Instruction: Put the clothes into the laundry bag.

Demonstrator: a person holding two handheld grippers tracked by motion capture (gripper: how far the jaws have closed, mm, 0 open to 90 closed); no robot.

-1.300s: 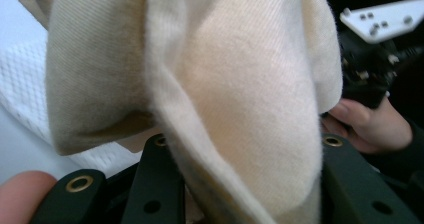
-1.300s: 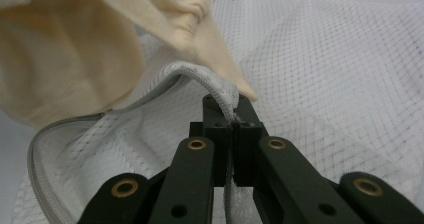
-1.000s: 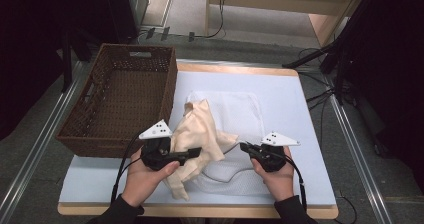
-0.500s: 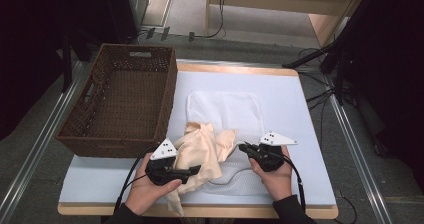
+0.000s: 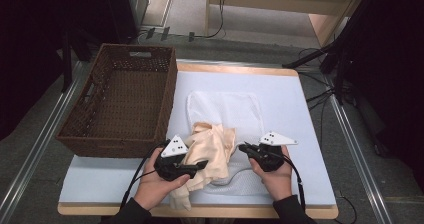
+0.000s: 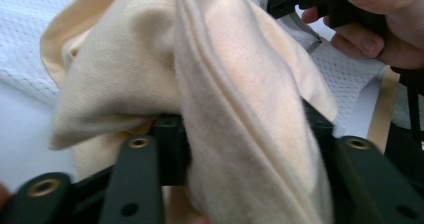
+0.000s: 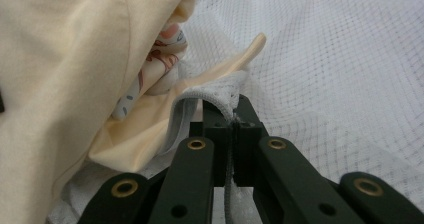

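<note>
**Cloth going into mesh bag — bag mouth held open**

Your right claw is clamped tight on the hem of the mesh bag, lifting that edge so the mouth stays open toward the cloth. Your left claw has the cream cloth bunched between its jaws; they have just been closing on it, and the fabric fills the gap, so I read it as gripped.

The cloth sits at the near end of the bag, partly over the opening, between the two claws. A patterned piece shows tucked under it at the bag mouth.

The basket stands at the left of the surface, touching nothing in hand.

Count: one cloth, one bag, one basket, two claws.
</note>
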